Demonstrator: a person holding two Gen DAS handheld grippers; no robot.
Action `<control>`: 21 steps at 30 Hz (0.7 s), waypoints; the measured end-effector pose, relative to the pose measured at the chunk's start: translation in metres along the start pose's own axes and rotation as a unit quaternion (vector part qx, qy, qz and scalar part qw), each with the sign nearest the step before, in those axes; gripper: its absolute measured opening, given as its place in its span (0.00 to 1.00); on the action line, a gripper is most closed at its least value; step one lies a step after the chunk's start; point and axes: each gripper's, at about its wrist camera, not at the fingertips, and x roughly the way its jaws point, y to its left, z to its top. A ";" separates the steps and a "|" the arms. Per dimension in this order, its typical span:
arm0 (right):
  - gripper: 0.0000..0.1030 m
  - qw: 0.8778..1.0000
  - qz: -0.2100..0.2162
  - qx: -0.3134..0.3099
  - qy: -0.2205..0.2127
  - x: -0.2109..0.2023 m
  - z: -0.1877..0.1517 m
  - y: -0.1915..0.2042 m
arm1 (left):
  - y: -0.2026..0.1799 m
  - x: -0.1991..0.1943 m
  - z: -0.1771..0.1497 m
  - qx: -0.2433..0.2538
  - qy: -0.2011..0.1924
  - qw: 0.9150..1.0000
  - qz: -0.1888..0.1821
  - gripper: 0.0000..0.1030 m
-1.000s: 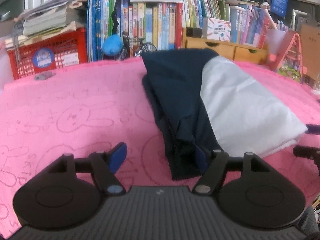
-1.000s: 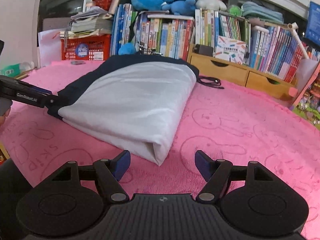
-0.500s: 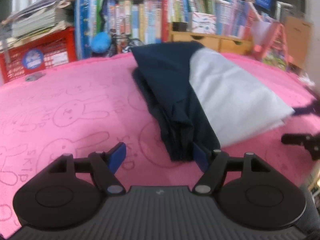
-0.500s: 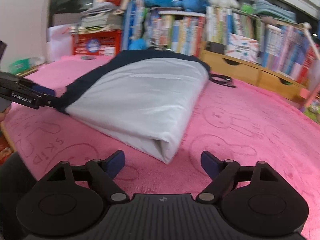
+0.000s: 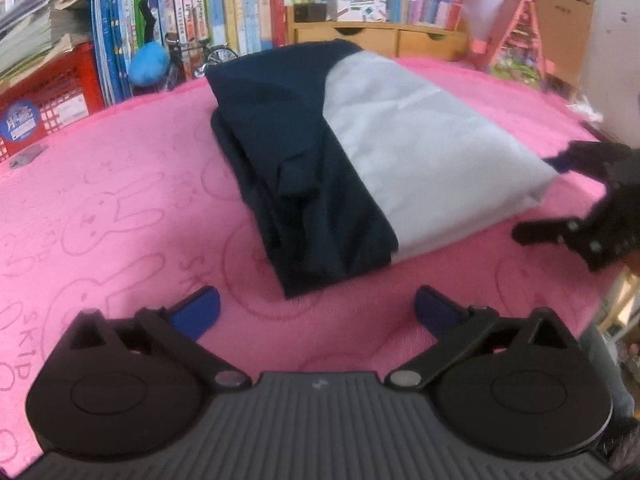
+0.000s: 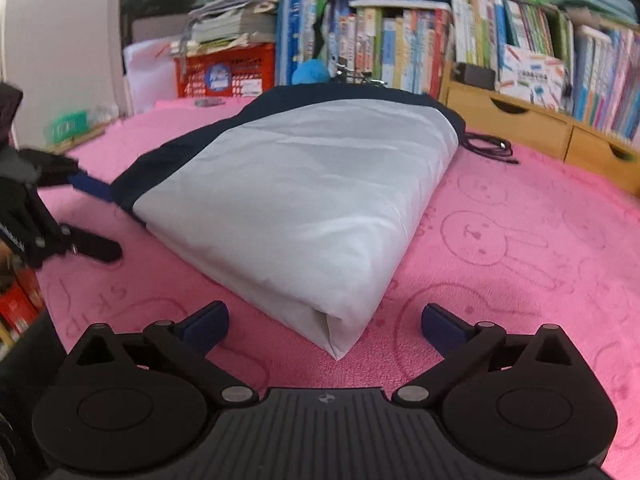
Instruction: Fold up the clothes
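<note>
A folded garment [image 5: 408,152], navy on one side and pale grey-white on the other, lies flat on the pink bunny-print blanket [image 5: 120,208]. My left gripper [image 5: 316,306] is just short of the garment's navy corner. Its jaws are opening, with only blanket between them. From the opposite side, my right gripper [image 6: 324,322] faces the white corner [image 6: 336,340]. Its jaws are opening too, and that corner lies between the fingers without touching the pads. Each gripper also shows in the other's view: the right gripper [image 5: 580,200] and the left gripper [image 6: 60,208].
Packed bookshelves [image 6: 400,48], a red crate [image 5: 44,108] and wooden drawers [image 6: 520,124] line the far edge. A black cable [image 6: 492,148] lies behind the garment. A blue ball [image 5: 150,64] and a small bicycle model [image 5: 208,56] stand at the back. The blanket's near edge drops off by both grippers.
Both grippers' jaws have spread wider. The left gripper's right finger has come away from the navy corner. The right gripper has shifted sideways along the white edge. The garment lies still.
</note>
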 end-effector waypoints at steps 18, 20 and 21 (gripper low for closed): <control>1.00 1.000 0.000 -0.002 -0.007 0.000 -0.003 0.000 | -0.004 0.012 0.013 -0.046 0.012 0.998 0.034 1.00; 1.00 1.000 0.001 -0.002 -0.008 0.000 -0.004 0.000 | -0.003 0.012 0.014 -0.047 0.013 0.998 0.032 1.00; 1.00 1.000 0.000 -0.002 -0.008 0.000 -0.003 0.000 | -0.003 0.012 0.014 -0.047 0.014 0.998 0.031 1.00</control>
